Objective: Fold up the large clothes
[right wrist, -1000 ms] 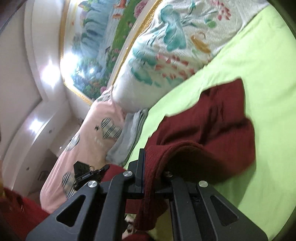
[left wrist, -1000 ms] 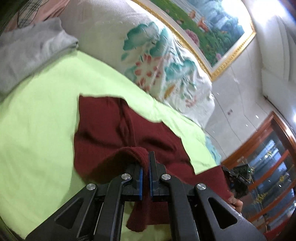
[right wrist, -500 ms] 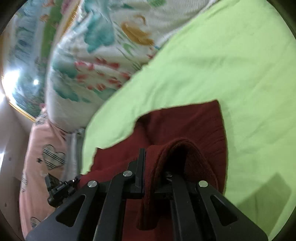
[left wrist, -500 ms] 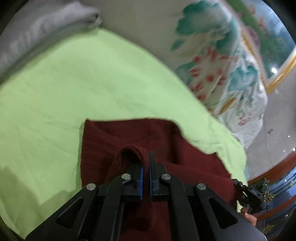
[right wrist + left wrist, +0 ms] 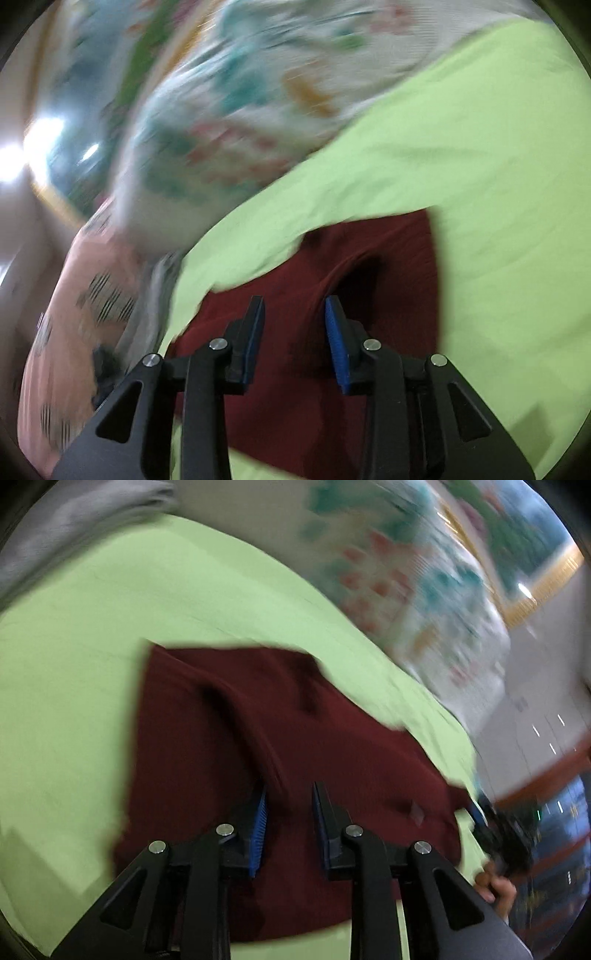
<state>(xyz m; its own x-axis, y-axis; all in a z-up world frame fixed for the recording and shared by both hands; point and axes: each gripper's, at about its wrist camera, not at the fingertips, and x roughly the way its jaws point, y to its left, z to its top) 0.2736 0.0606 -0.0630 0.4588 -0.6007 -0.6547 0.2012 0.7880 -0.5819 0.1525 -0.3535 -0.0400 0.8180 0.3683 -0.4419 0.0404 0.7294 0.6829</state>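
Left gripper (image 5: 289, 805) and right gripper (image 5: 294, 319): jaws just now parting, pads gripping nothing, hovering over the maroon garment (image 5: 229, 738). Garment lying flat on the green sheet (image 5: 74, 664), spreading toward 12 o'clock; floral pillow (image 5: 229, 122) bordering at 11 o'clock.

- Bedroom in a home.
- Bed with lime-green sheet (image 5: 110, 635).
- Rolled floral quilt (image 5: 236, 122) and pink pillow (image 5: 66, 332) at its head.
- Gold-framed landscape painting (image 5: 532, 539) on the wall.
- Folded grey cloth (image 5: 66, 528) nearby.
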